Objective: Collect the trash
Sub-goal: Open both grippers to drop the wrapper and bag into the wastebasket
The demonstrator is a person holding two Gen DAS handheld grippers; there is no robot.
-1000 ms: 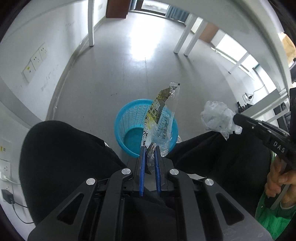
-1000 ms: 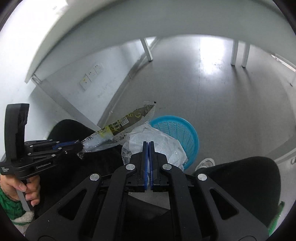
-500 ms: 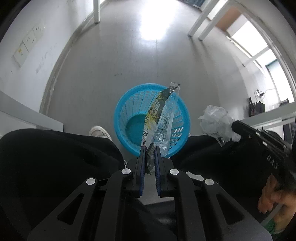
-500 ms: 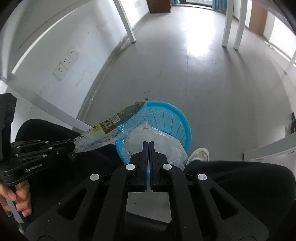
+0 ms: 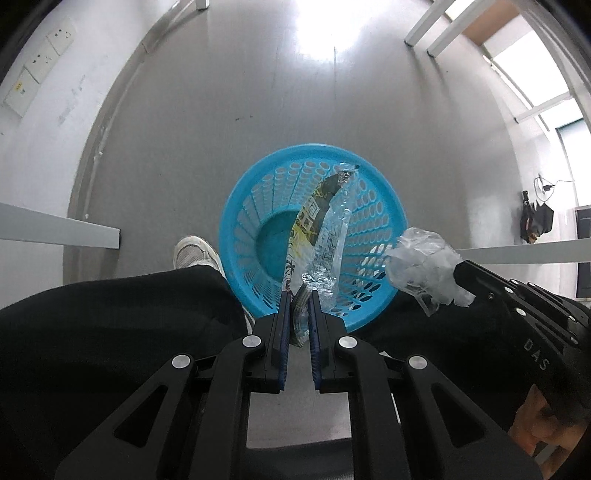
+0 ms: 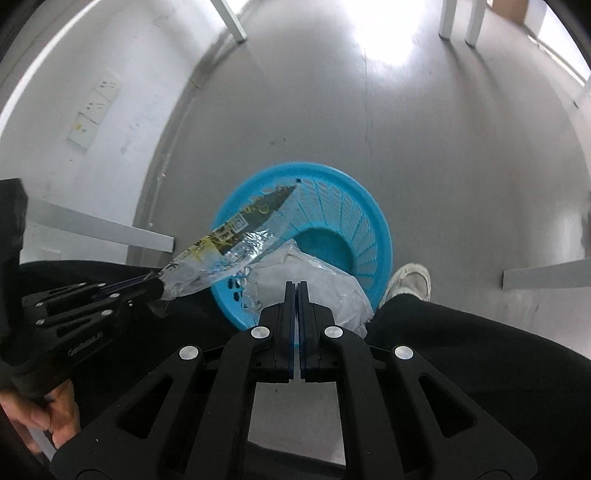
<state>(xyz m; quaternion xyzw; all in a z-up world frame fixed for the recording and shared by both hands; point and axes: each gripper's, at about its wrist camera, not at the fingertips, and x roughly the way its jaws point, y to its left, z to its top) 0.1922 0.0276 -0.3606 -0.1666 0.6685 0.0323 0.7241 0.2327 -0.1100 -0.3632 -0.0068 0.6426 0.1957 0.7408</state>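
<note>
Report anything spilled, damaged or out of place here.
Nothing stands out. The blue basket stands upright on the floor; the left gripper holds a wrapper, the right gripper crumpled plastic, both over it.

An office-like room: grey floor (image 5: 258, 92), white desk legs (image 5: 436, 26), wall sockets (image 5: 37, 62).

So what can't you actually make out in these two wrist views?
- Printed text on the long wrapper: too small and creased in both views.
- What the crumpled clear plastic is: right view, the right gripper covers its lower part.
- Near side of the blue basket: hidden by the left gripper and the trash.
- Whether the basket's bottom is empty: the wrapper crosses it in the left view, the plastic in the right.
</note>
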